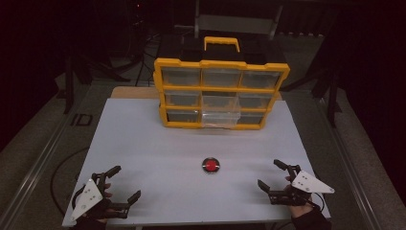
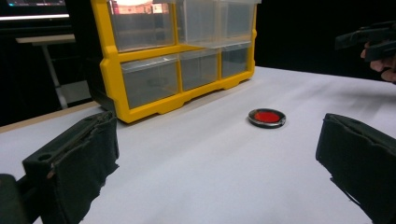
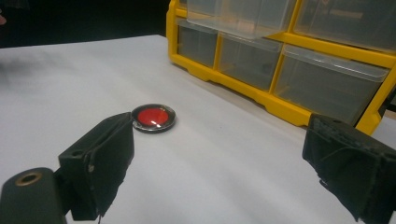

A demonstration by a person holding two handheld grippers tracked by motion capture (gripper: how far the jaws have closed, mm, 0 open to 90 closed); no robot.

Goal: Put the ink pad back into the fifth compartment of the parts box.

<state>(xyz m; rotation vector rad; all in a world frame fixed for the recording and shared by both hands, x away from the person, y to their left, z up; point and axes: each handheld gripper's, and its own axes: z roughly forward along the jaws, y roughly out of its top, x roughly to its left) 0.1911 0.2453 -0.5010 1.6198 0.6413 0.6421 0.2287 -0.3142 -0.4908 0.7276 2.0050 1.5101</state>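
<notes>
A small round red disc with a dark metal rim lies flat on the white table, between my two grippers and a bit farther out. Behind it stands a yellow drawer cabinet with clear plastic drawers; its middle drawer is pulled out. My left gripper rests open at the near left corner, nothing between its jaws. My right gripper is open at the near right. The disc lies ahead of the left gripper, and the disc sits just beyond the right gripper's left jaw.
The cabinet has a yellow carry handle on top and stands at the table's far edge. Dark stands and cables fill the floor around the table. A bare white surface lies between the grippers and the cabinet.
</notes>
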